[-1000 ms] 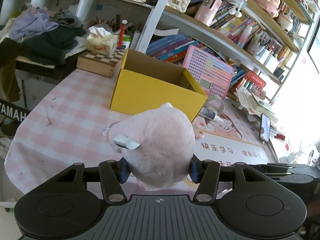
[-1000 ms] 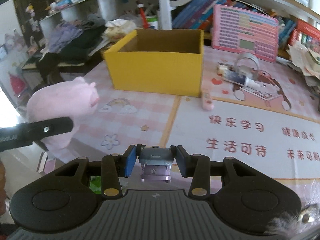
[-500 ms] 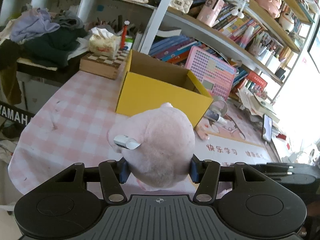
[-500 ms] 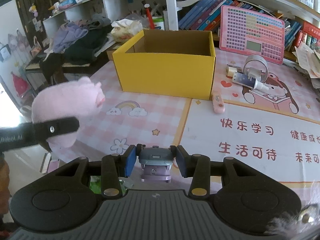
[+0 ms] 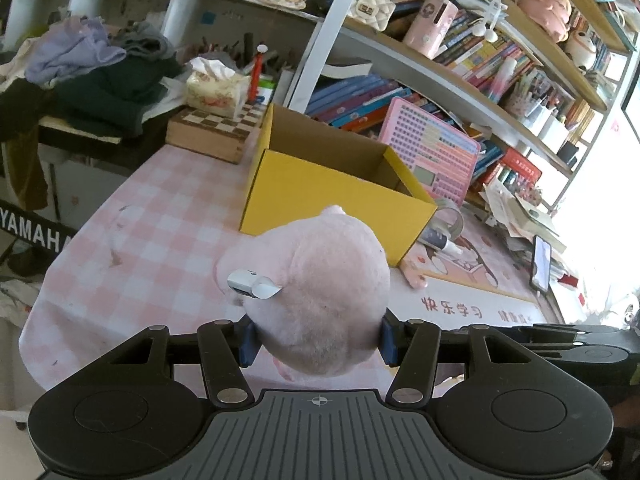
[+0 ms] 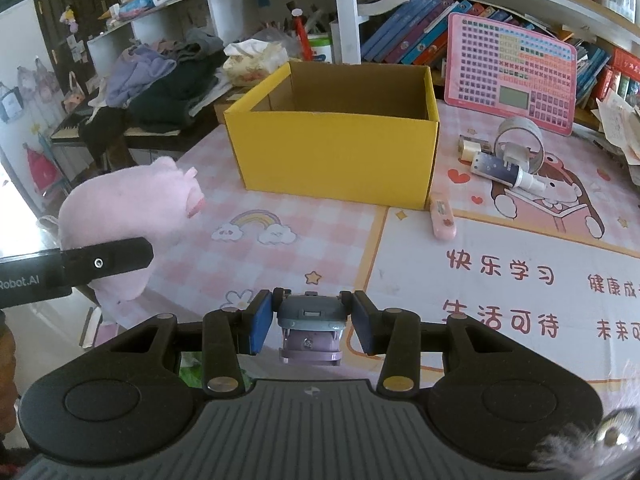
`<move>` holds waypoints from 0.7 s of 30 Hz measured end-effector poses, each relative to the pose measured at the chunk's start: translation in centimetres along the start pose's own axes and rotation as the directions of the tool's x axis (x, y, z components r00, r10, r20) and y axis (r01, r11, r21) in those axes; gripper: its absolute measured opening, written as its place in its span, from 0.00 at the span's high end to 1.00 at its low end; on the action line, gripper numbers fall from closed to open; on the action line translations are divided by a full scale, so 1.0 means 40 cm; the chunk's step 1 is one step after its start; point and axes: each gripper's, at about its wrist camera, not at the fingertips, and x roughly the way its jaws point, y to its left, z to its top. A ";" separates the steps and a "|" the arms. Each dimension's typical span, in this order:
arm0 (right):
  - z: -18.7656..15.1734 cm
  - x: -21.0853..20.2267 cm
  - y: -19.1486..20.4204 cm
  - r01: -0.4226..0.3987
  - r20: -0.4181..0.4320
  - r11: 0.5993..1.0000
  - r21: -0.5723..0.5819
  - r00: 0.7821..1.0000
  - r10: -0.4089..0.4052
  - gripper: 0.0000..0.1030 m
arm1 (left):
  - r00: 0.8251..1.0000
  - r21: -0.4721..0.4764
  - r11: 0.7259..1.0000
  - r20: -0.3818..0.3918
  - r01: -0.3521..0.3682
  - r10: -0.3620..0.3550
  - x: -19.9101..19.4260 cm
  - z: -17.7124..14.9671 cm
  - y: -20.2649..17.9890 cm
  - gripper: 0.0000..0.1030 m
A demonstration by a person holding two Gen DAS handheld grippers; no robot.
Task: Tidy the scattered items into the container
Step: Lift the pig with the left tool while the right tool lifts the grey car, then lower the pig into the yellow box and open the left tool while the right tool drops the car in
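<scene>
L gripper (image 5: 316, 340) clenched on pink plush (image 5: 324, 296); R gripper (image 6: 310, 322) grasping small grey-purple toy (image 6: 310, 330), maybe a car. "YAMAHA" keyboard (image 5: 32, 232) left of table (image 5: 160, 216); yellow box (image 6: 336, 160) ahead.

a pink plush pig (image 5: 324, 296), a yellow box (image 6: 336, 152) brown inside, a pink-and-white checked cloth on the worktop (image 5: 160, 240), black tools with blue pads (image 6: 258, 328).

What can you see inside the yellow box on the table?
Only bare brown cardboard walls show inside the yellow box. Nothing sticks up above its rim, but the front wall hides the floor, so whatever lies there cannot be seen.
</scene>
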 end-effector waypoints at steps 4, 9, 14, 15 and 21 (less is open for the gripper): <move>0.014 0.007 -0.011 0.002 0.003 1.000 -0.016 1.000 -0.002 0.61 | 1.000 0.012 1.000 0.017 0.002 -0.002 0.010 0.010 -0.009 0.47; 0.048 0.015 -0.046 0.021 0.053 1.000 -0.006 0.998 -0.020 0.61 | 0.999 0.041 0.999 0.038 -0.005 0.004 0.030 0.041 -0.022 0.47; 0.115 0.037 -0.075 0.006 0.086 1.000 0.016 0.996 -0.008 0.61 | 0.997 0.078 0.997 0.079 -0.012 0.005 0.052 0.098 -0.036 0.47; 0.130 0.040 -0.077 0.001 0.097 1.000 0.015 0.995 -0.003 0.61 | 0.996 0.088 0.996 0.090 -0.012 0.004 0.060 0.112 -0.040 0.47; 0.247 0.067 -0.098 -0.017 0.164 1.000 -0.016 0.986 0.019 0.61 | 0.988 0.114 0.993 0.151 -0.012 -0.006 0.125 0.207 -0.062 0.47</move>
